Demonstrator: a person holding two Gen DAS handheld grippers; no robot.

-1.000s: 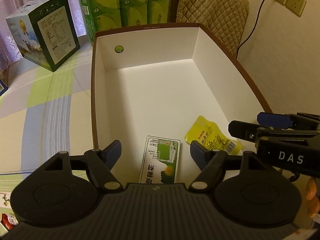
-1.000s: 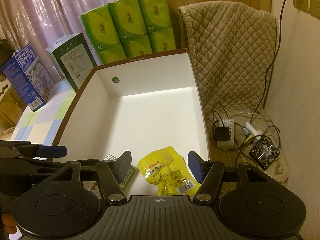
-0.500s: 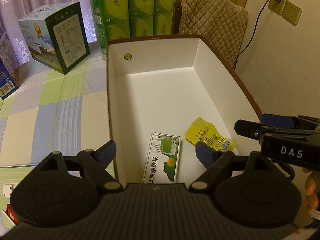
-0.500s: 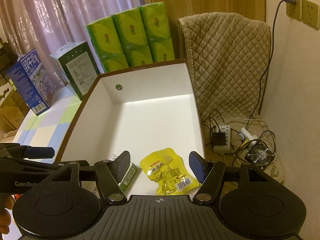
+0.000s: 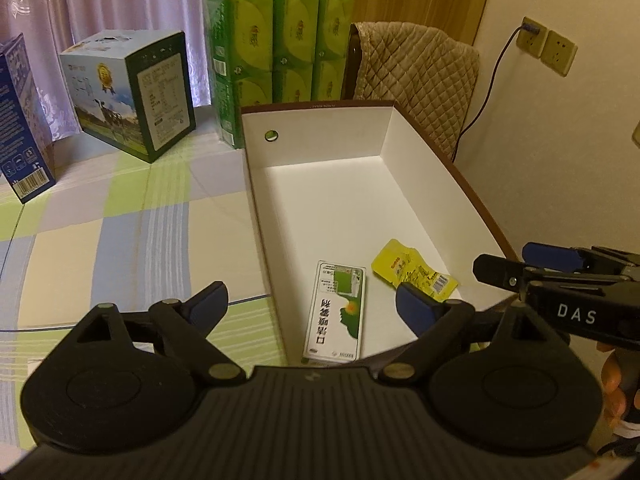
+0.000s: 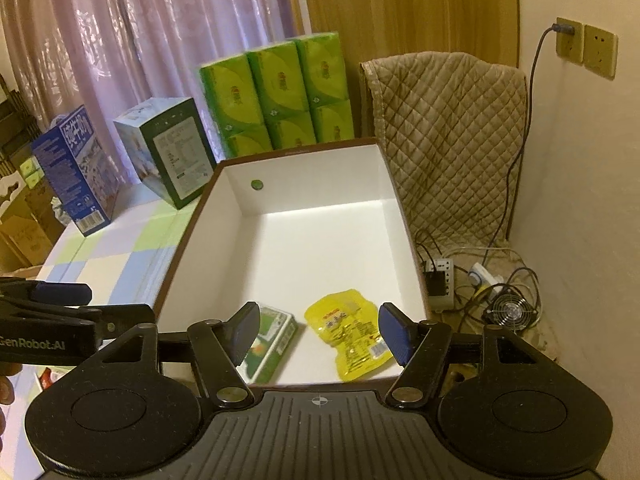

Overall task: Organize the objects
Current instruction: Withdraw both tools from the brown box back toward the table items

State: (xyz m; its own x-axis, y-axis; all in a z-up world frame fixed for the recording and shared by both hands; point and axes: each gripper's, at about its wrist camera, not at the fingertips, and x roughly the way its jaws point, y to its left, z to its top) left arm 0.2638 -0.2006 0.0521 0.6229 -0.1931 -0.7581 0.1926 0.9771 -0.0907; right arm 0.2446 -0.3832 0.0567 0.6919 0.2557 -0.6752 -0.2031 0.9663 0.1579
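Left to right. Left hand-held gripper (image 5: 310,300): released, jaws wide apart, nothing between them, hovering above the near edge of the box (image 5: 472,192). On the checked bench (image 5: 120,220) to the left: blue carton (image 5: 20,128), milk carton (image 5: 132,92) and green tissue packs (image 5: 276,56), upright, outside the box, well apart from both grippers. Inside the box, near end: green-and-white packet (image 5: 336,312) lying flat, yellow pouch (image 5: 412,270) just beside it on the right, apart from it or barely touching, cannot tell which. Remaining box floor bare. Right hand-held gripper (image 6: 320,330): released likewise, empty, poised over the same near end. Judged status: two small items deposited, both grippers free. Whether further items await sorting cannot be told; a red-printed scrap (image 6: 48,376) at lower left of the right view possibly pending, unidentifiable. Task judged partly done, at minimum.
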